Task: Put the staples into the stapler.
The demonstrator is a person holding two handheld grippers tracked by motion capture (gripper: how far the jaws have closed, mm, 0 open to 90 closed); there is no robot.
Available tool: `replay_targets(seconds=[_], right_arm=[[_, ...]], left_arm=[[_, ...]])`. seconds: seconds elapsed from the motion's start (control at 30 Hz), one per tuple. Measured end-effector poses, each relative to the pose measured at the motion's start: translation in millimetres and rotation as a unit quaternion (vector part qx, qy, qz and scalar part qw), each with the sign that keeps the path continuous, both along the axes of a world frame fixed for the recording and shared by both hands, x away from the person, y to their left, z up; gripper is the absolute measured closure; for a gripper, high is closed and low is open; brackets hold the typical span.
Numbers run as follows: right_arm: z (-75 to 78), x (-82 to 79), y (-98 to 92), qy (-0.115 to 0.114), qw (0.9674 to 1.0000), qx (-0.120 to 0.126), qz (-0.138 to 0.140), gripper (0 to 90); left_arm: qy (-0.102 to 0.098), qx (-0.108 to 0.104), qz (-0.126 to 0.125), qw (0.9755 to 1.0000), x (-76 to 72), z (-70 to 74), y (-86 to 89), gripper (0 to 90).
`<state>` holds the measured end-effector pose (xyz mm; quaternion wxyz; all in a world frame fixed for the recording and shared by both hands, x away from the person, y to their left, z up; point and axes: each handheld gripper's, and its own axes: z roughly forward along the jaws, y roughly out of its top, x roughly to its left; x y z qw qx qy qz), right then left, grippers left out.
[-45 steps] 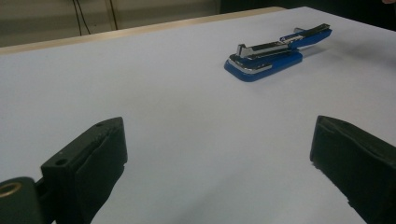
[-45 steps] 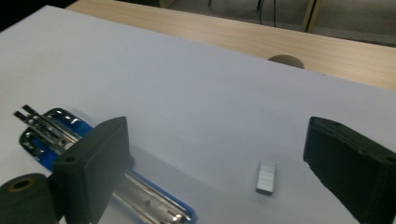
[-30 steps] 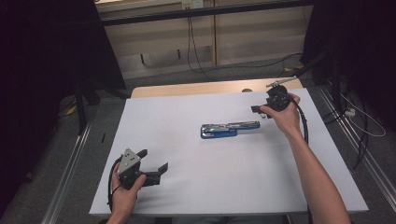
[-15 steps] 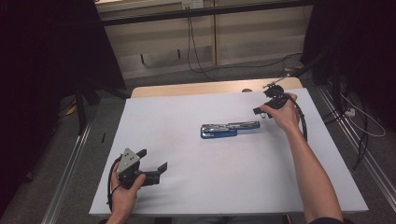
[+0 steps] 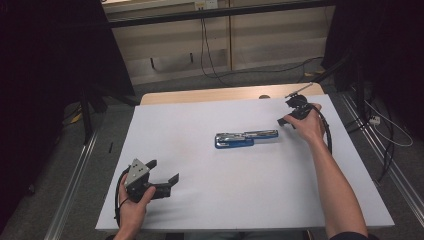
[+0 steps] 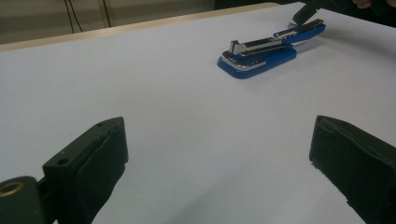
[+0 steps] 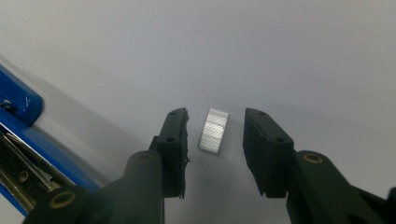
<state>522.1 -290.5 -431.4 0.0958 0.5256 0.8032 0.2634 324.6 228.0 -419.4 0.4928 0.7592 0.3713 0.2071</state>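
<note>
Table surface [image 5: 200,130]: white sheet, bare over most of its span; a gripper could cross freely on the near half and along the left side.
Central obstacle: open blue stapler [image 5: 246,138] lying flat mid-table, its arm hinged out toward the right; low, passable above.
Right gripper [image 7: 215,140]: jaws have just been closing, standing either side of a strip of staples [image 7: 213,130] lying flat on the sheet; narrow gaps remain on both sides, pads not touching it.
Clearance right gripper to stapler: stapler's blue end just beside the left jaw; little room that way.
Left gripper [image 5: 162,175]: jaws wide apart, bare sheet between them, stapler well apart ahead.
</note>
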Motion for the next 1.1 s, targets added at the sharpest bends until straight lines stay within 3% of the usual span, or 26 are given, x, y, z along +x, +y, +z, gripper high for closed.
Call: replay_targets(seconds=[0.5, 0.93, 1.1], right_arm=[[-6.3, 4.3, 7.8, 0.009, 0.9998, -0.019, 0.004, 76.1], [-6.3, 3.2, 11.3, 0.002, 0.9993, -0.037, 0.002, 79.0], [-6.6, 3.3, 10.4, 0.000, 0.9996, -0.029, 0.002, 79.1]], left_arm=[[0.000, 0.000, 0.002, 1.0000, 0.0, 0.6, 1.8, 4.5], [0.000, 0.002, -0.002, 1.0000, 0.1, 0.4, 1.7, 4.5], [0.004, -0.003, 0.003, 1.0000, 0.5, -0.2, 0.1, 4.5]])
